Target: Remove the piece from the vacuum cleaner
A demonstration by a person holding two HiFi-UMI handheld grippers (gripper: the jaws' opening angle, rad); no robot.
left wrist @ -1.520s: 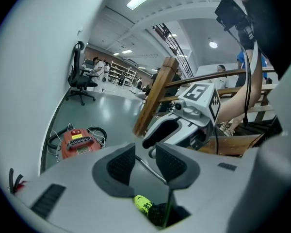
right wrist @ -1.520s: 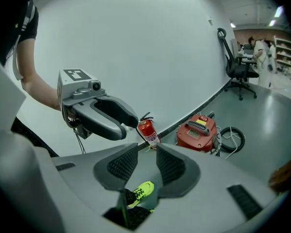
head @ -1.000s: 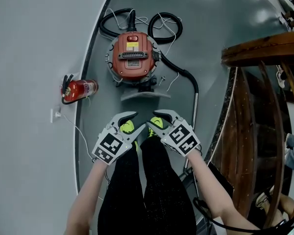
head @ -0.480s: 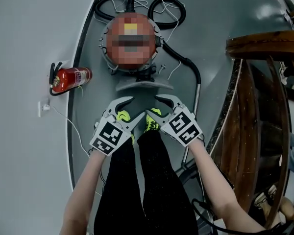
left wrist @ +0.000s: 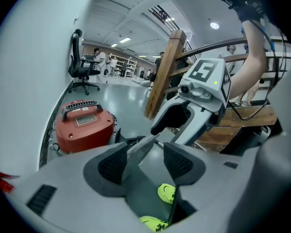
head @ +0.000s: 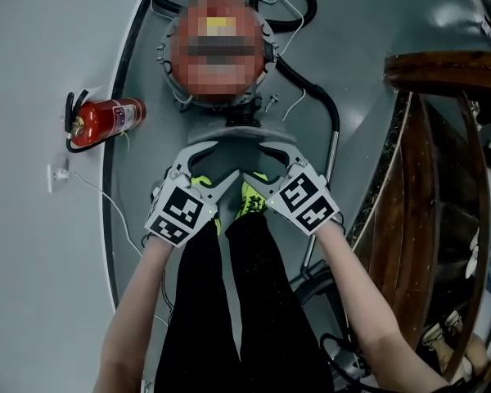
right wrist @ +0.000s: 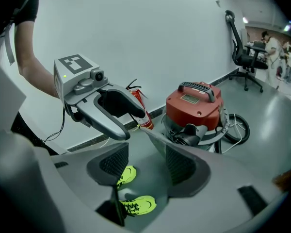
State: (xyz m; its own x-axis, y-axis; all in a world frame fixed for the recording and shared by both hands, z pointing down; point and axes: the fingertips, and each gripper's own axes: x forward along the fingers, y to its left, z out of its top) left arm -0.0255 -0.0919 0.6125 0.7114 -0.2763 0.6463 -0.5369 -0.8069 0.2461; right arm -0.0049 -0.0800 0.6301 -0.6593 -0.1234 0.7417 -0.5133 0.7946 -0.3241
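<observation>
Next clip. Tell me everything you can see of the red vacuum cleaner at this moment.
The vacuum cleaner is a squat round canister, upright on the grey floor. Its domed red top, plastic-looking, carries a black carry handle and a small label plate. Beneath is a grey base ring with a black fitting in front. A black hose coils behind it and runs to a metal tube. A wide grey piece lies at its front.

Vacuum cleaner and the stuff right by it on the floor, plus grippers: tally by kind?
Vacuum cleaner: 1
Grey nozzle piece: 1
Fire extinguisher: 1
Yellow-green shoes: 2
Grippers: 2, left gripper and right gripper, both with jaws opening and nothing between them
Total: 7
</observation>
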